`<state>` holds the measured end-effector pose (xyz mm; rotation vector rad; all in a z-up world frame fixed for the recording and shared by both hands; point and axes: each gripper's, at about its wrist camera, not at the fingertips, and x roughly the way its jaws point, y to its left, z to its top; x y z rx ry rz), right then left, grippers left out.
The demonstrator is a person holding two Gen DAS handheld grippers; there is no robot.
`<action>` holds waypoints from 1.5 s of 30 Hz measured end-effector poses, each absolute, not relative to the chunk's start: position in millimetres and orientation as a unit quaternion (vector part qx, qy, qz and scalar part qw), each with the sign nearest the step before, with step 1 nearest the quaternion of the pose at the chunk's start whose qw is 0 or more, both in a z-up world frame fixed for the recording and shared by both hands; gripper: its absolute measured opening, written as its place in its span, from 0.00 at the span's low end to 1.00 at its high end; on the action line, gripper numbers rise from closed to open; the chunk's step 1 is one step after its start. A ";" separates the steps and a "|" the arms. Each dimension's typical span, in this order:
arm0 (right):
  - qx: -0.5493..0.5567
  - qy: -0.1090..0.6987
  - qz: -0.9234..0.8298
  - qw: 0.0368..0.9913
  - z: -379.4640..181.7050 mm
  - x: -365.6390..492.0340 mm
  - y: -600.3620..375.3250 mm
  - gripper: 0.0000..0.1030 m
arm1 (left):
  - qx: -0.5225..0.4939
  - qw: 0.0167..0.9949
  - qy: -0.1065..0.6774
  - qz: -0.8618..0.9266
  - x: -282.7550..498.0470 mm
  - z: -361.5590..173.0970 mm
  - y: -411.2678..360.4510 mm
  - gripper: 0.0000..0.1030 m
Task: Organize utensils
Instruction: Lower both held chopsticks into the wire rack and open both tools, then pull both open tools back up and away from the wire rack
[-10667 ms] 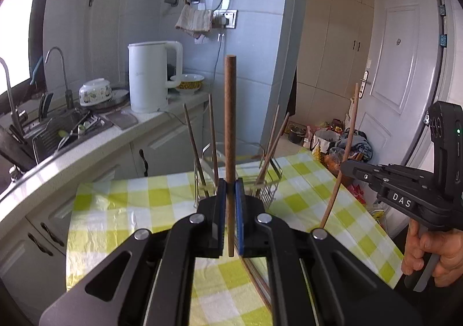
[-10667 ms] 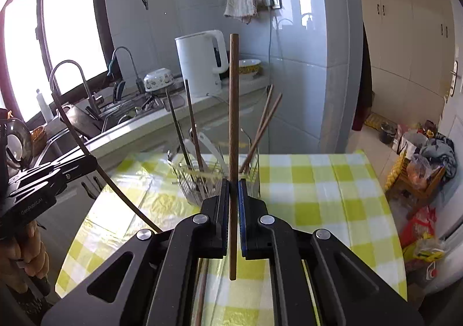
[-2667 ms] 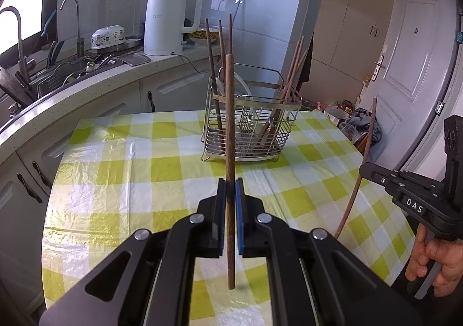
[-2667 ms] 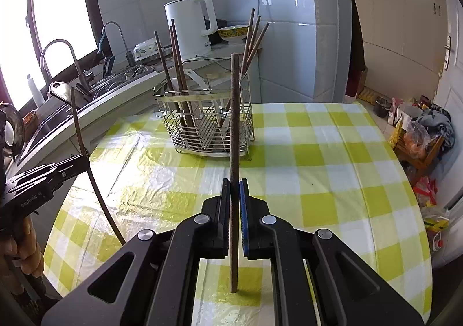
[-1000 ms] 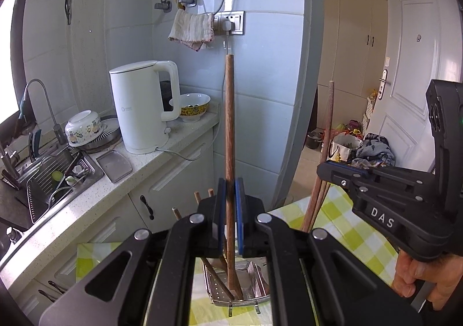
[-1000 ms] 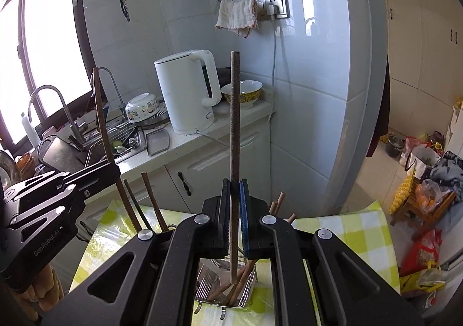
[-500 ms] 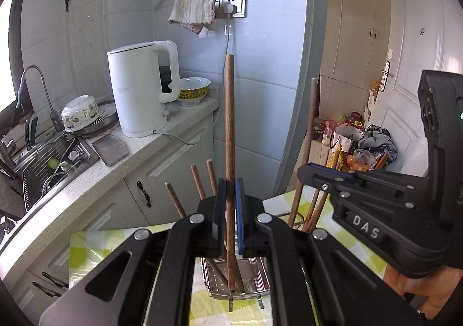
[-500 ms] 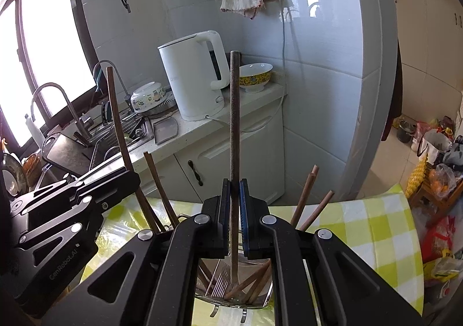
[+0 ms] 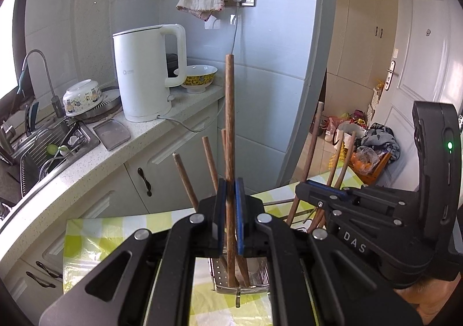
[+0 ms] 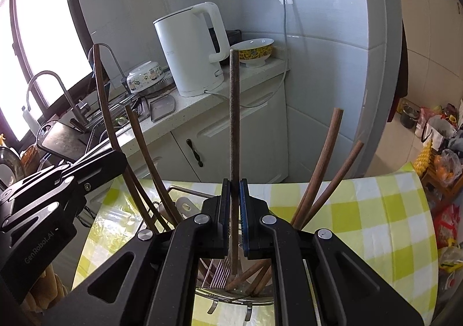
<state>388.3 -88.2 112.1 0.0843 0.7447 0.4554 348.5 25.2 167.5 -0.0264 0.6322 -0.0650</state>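
A smooth round brown wooden chopstick [image 9: 230,135] is clamped upright by the left gripper [image 9: 228,220]; a rougher one [image 10: 233,135] by the right gripper [image 10: 234,217], its tip inside the perforated steel wire basket [image 10: 231,298] at 6 o'clock.

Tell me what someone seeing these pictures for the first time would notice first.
Most striking is the brown chopstick standing upright, clamped in the left tongs right at the centre, its lower end down in the metal utensil rack on the checked tablecloth. The right tongs clamp a second chopstick the same way over that rack. Behind, a white kettle stands on the counter.
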 end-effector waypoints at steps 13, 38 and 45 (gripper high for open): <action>0.031 0.375 0.226 0.899 102.5 386.2 -83.9 0.08 | -0.031 0.952 0.305 -0.020 349.9 153.9 31.9 0.06; -0.009 0.315 0.175 0.933 127.7 352.5 -106.7 0.67 | -0.036 0.945 0.323 -0.022 329.4 153.8 40.1 0.35; -0.005 0.283 0.137 0.949 124.3 311.0 -139.2 0.72 | -0.064 0.948 0.311 -0.031 290.3 150.3 49.8 0.53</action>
